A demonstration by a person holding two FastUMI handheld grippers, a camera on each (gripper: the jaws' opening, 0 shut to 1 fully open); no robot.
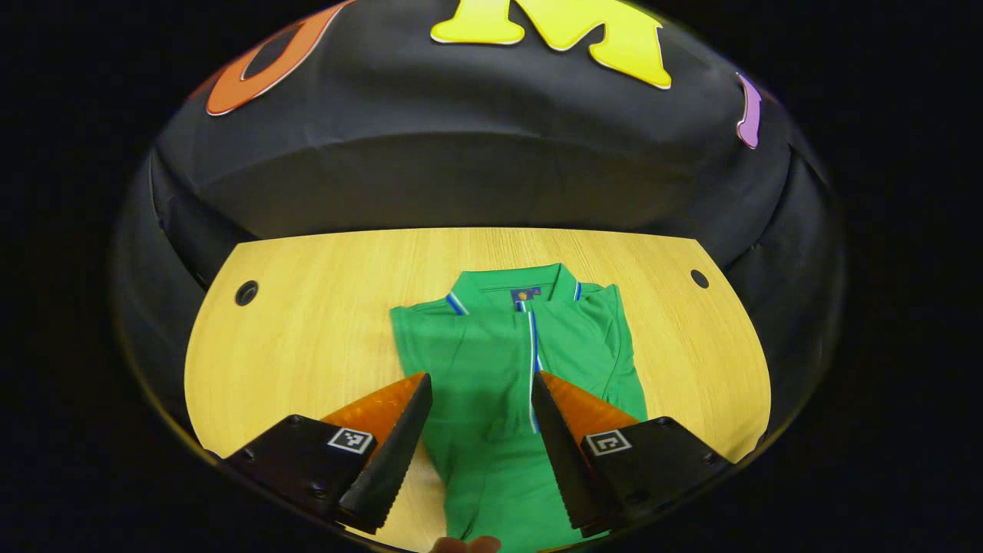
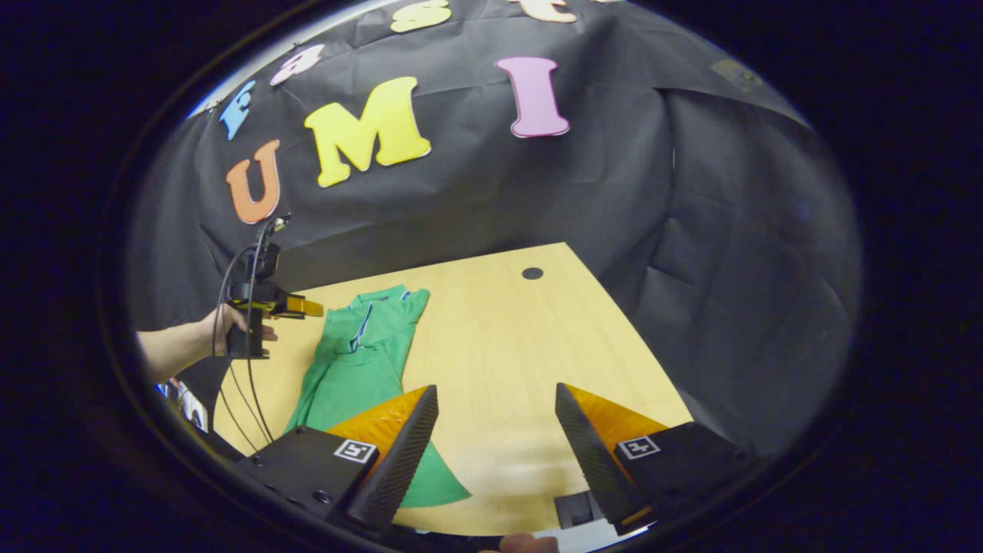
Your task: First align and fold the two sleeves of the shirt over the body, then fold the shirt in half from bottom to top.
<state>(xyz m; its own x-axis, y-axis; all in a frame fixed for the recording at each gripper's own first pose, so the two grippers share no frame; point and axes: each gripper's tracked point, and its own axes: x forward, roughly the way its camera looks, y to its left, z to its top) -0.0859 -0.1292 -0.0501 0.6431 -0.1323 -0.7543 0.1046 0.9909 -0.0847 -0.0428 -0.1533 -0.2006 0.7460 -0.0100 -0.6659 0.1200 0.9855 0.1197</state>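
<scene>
Left gripper point(image 1: 480, 392) wide open, holding nothing, raised over green shirt point(image 1: 514, 369), aimed along its length toward collar point(image 1: 513, 288). Shirt lies flat on wooden worktop point(image 1: 307, 322), collar at far end near booth wall, both sleeves already folded over body, forming narrow strip. Right gripper point(image 2: 498, 403) also wide open, empty, off to shirt's side above bare worktop, hem corner just beside its left finger. Likely reason: both backed off, set to reach hem for bottom-to-top fold. Sleeve step looks done; half-fold not yet begun.
</scene>
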